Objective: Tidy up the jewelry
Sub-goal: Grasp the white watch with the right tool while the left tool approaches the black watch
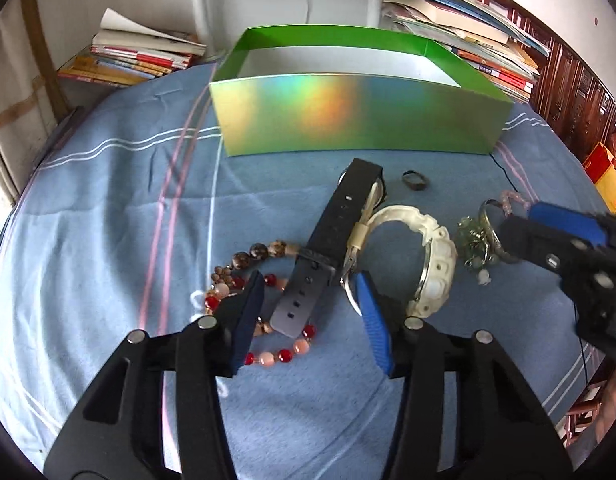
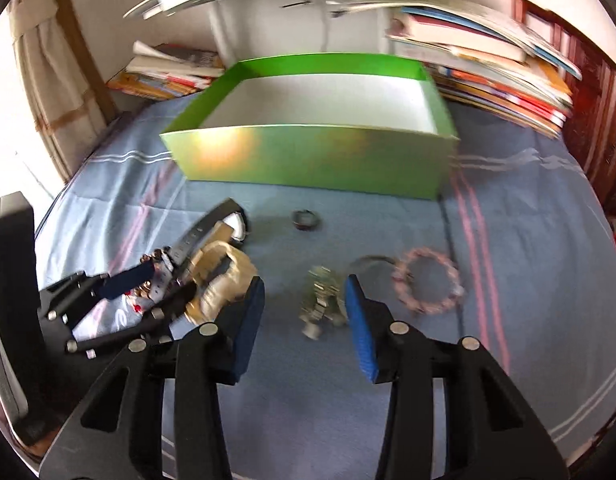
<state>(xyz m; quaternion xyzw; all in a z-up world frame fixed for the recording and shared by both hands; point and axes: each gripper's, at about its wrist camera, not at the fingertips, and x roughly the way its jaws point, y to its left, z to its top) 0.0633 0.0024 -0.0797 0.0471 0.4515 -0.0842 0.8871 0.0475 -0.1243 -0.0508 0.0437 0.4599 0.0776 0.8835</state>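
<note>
Left gripper jaws apart, straddling black watch; red bead bracelet seen only here. Right gripper jaws apart around green charm cluster; pink bracelet whole only here. Two watches, one ring, one green box.

The cloth over the worktop is blue, crossed by thin white and pink stripes. The box is green with a rainbow sheen on its front wall and a white inside. One watch is black, the other watch white. Red, pink and brown mottled beads are seen on the bracelets; a pale pink bracelet lies apart. Each gripper carries blue pads on black arms.
</note>
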